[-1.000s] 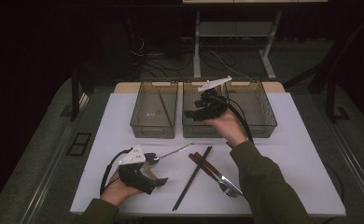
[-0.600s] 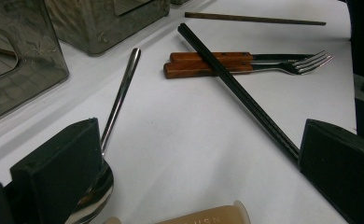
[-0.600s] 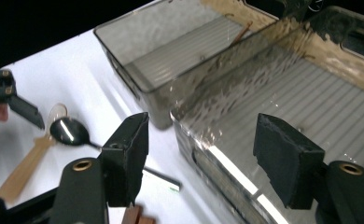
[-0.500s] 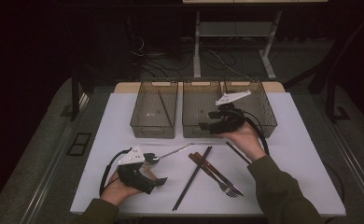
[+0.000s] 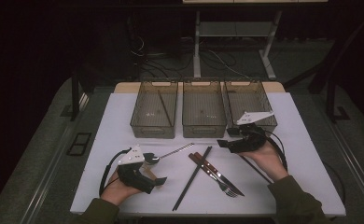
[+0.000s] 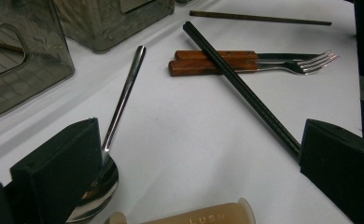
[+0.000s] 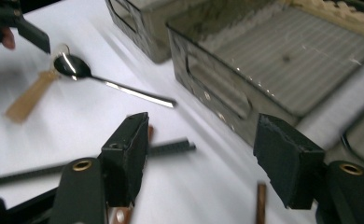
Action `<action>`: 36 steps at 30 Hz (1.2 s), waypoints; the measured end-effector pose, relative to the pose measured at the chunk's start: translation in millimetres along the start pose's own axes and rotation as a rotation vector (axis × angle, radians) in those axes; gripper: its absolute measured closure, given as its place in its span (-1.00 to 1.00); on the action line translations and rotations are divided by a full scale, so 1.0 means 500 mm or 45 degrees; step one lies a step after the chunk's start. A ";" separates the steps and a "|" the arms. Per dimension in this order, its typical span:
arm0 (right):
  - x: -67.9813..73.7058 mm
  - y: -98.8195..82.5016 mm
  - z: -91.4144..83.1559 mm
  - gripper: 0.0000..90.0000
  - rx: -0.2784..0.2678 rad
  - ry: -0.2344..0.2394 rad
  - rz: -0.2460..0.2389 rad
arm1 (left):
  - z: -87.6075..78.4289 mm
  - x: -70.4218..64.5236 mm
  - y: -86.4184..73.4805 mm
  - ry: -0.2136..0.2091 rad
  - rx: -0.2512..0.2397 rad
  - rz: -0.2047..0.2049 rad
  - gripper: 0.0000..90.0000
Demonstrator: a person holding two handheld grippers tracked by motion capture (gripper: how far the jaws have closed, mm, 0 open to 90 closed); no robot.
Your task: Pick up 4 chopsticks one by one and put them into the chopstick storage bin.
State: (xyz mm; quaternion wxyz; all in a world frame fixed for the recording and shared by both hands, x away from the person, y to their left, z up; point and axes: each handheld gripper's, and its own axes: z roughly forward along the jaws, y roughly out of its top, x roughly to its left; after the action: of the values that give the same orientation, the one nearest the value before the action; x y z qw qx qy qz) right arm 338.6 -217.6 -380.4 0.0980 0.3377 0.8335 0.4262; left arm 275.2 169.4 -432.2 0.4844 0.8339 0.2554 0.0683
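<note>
right gripper [image 5: 223, 142]: jaws stand wide apart with nothing between them, and it sits just in front of the right bin [image 5: 249, 103], low over the table

left gripper [image 5: 159, 180]: also gaping and holding nothing; it rests on the table on the person's near left

spoon [image 5: 168, 153]: its bowl lies right by the left gripper's jaw, and in the left gripper view [image 6: 106, 154] the bowl is tucked against the inner face of one jaw, handle running away toward the bins

black chopstick [image 5: 192, 177]: lies on the diagonal between the two grippers, its far tip just off the right gripper's open jaws; in the right gripper view [image 7: 171, 148] it passes behind one jaw

fork and knife [image 5: 215, 173]: wooden handles side by side, crossed by the black chopstick, a bit nearer the person than the right gripper

brown chopstick [image 5: 252, 162]: thin dark stick lying under the right hand, partly hidden by it

left bin [image 5: 155, 112]: already has one thin stick leaning inside, looks like a chopstick

middle bin [image 5: 203, 108]: far side of the right gripper, can't make out any cutlery in it

progress: looks like sorting cutlery into bins, barely started tbh. One piece binned, with the spoon, fork, knife and two chopsticks left on the table

next up: probably a grab at the black chopstick's tip, since that's what the open right gripper is closest to
</note>
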 end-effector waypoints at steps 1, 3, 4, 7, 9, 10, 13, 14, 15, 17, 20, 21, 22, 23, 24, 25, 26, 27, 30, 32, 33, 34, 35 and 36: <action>-0.002 -0.007 -0.004 -0.21 0.000 0.001 0.007 | 0.000 0.000 0.000 0.001 -0.001 0.000 -1.00; -0.004 -0.020 -0.012 -0.21 0.011 -0.006 0.003 | -0.001 0.001 0.001 0.001 0.001 0.002 -1.00; -0.004 -0.027 -0.016 -0.21 0.015 -0.012 0.001 | -0.002 0.001 0.001 0.002 0.002 0.004 -1.00; -0.005 -0.050 -0.027 -0.22 0.028 -0.017 0.012 | -0.003 0.000 0.000 0.001 -0.002 0.006 -1.00; -0.006 -0.063 -0.035 -0.22 0.025 -0.022 0.020 | -0.003 -0.002 0.001 -0.002 0.005 0.014 -1.00; -0.007 -0.069 -0.039 -0.22 0.032 -0.019 0.021 | -0.002 -0.001 0.001 -0.002 0.005 0.014 -1.00; -0.011 -0.086 -0.051 -0.21 0.041 -0.023 0.040 | -0.003 -0.001 0.001 0.000 0.003 0.013 -1.00; -0.013 -0.092 -0.054 -0.21 0.038 -0.025 0.045 | -0.003 -0.001 0.001 0.000 0.001 0.013 -1.00; -0.014 -0.098 -0.059 -0.20 0.041 -0.028 0.051 | -0.004 -0.001 0.001 0.000 0.001 0.013 -1.00; -0.017 -0.110 -0.067 -0.12 0.051 -0.026 0.062 | -0.004 0.000 0.000 0.002 0.002 0.016 -1.00; -0.021 -0.128 -0.078 -0.07 0.072 -0.041 0.069 | -0.006 -0.001 0.000 0.006 0.001 0.015 -1.00; -0.023 -0.133 -0.082 -0.05 0.083 -0.046 0.071 | -0.006 -0.001 0.000 0.005 0.000 0.013 -1.00; -0.024 -0.139 -0.085 -0.02 0.093 -0.052 0.070 | -0.006 -0.002 0.000 0.006 0.000 0.011 -1.00; -0.025 -0.144 -0.088 0.02 0.103 -0.054 0.073 | -0.006 -0.002 0.000 0.006 -0.001 0.011 -1.00; -0.027 -0.149 -0.091 0.05 0.113 -0.057 0.069 | -0.006 -0.001 -0.001 0.006 0.001 0.012 -1.00; -0.028 -0.154 -0.094 0.08 0.122 -0.065 0.068 | -0.006 -0.001 -0.001 0.006 0.002 0.014 -1.00; -0.028 -0.158 -0.097 0.13 0.132 -0.067 0.073 | -0.006 -0.001 -0.001 0.005 0.002 0.013 -1.00; -0.028 -0.163 -0.099 0.17 0.142 -0.069 0.076 | -0.006 -0.001 -0.001 0.005 0.002 0.013 -1.00; -0.030 -0.177 -0.106 0.28 0.172 -0.087 0.075 | -0.006 -0.001 -0.001 0.006 0.002 0.013 -1.00; -0.033 -0.187 -0.111 0.37 0.189 -0.100 0.076 | -0.007 -0.001 0.000 0.007 0.001 0.011 -1.00; -0.034 -0.191 -0.112 0.42 0.190 -0.100 0.082 | -0.007 -0.001 0.000 0.008 0.002 0.012 -1.00; -0.035 -0.195 -0.113 0.44 0.195 -0.102 0.081 | -0.007 -0.001 0.000 0.008 0.002 0.012 -1.00; -0.035 -0.195 -0.113 0.44 0.195 -0.102 0.081 | -0.007 -0.001 0.000 0.008 0.002 0.012 -1.00; -0.035 -0.200 -0.112 0.52 0.213 -0.113 0.083 | -0.007 -0.002 0.000 0.009 0.002 0.013 -1.00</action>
State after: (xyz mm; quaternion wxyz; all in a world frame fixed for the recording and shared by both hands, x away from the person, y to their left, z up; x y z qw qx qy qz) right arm 278.4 -305.7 -425.7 0.0925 0.3903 0.8495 0.3428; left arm 273.2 171.8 -430.4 0.4826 0.8352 0.2531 0.0735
